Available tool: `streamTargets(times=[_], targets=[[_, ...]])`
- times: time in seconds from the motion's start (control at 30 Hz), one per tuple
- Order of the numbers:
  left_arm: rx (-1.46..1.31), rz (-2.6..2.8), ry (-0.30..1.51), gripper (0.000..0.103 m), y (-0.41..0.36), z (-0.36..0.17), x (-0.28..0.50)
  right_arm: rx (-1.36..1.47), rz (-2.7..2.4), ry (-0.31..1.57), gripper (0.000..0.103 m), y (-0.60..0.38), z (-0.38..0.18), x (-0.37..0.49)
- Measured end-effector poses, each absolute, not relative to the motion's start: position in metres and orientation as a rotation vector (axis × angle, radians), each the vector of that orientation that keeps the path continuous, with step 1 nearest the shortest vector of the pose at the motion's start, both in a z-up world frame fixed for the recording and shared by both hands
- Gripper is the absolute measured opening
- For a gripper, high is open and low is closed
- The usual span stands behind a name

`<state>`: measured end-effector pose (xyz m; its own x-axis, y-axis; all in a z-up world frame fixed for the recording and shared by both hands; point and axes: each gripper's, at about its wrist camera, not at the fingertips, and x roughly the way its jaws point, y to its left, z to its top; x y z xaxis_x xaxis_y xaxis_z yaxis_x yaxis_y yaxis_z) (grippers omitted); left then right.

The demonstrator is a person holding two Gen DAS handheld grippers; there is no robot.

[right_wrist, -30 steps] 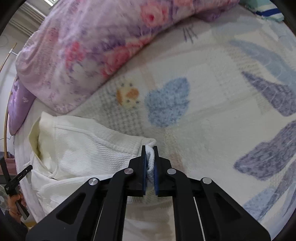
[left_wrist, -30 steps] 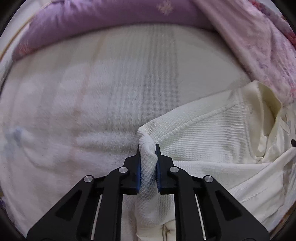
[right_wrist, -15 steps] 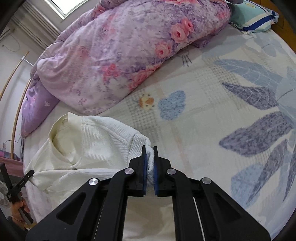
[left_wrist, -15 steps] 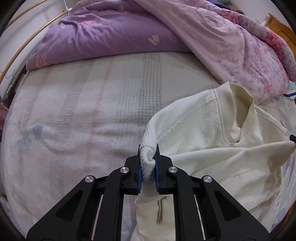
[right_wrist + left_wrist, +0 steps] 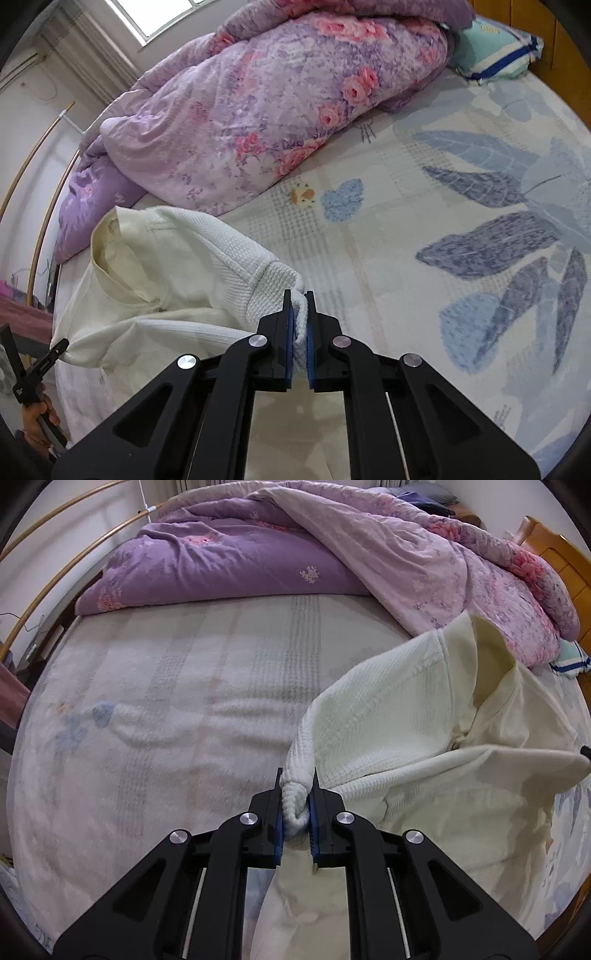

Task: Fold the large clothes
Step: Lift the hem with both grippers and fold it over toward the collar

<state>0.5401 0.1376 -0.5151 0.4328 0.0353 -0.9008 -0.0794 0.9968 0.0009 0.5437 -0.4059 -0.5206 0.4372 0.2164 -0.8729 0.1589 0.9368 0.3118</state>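
Observation:
A cream waffle-knit garment with a collar [image 5: 399, 716] hangs lifted above the bed. My left gripper [image 5: 296, 786] is shut on a bunched corner of it at bottom centre of the left wrist view. My right gripper [image 5: 298, 306] is shut on the other corner of the same garment [image 5: 177, 258]. The cloth stretches between the two grippers, collar opening facing up. The left gripper also shows at the far left of the right wrist view [image 5: 55, 349], pinching the cloth's far end.
A purple quilt [image 5: 229, 561] and a pink floral quilt [image 5: 266, 107] are piled along the far side of the bed. A pale sheet with blue leaf print [image 5: 480, 229] covers the mattress. A teal pillow [image 5: 495, 51] and a wooden headboard [image 5: 557, 557] lie at the right.
Both grippers have risen with the garment, lifting it off the bed; the views now look from higher up and show more of the quilts and bed.

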Motion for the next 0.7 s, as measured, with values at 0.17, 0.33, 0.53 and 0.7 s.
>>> streamTargets(times=[0.17, 0.33, 0.53, 0.7], targets=[[-0.081, 0.078, 1.123, 0.01, 0.144, -0.509, 0.501, 0.317, 0.049, 1.108, 0.005, -0.401, -0.505, 0.505], [-0.137, 0.09, 1.132, 0.009, 0.151, -0.506, 0.454, 0.337, 0.04, 1.12, 0.005, -0.407, -0.498, 0.46], [-0.187, 0.112, 1.172, 0.008, 0.162, -0.514, 0.398, 0.369, 0.014, 1.174, 0.005, -0.404, -0.501, 0.4], [-0.229, 0.131, 1.231, 0.008, 0.172, -0.535, 0.347, 0.37, -0.035, 1.258, 0.005, -0.396, -0.522, 0.347]])
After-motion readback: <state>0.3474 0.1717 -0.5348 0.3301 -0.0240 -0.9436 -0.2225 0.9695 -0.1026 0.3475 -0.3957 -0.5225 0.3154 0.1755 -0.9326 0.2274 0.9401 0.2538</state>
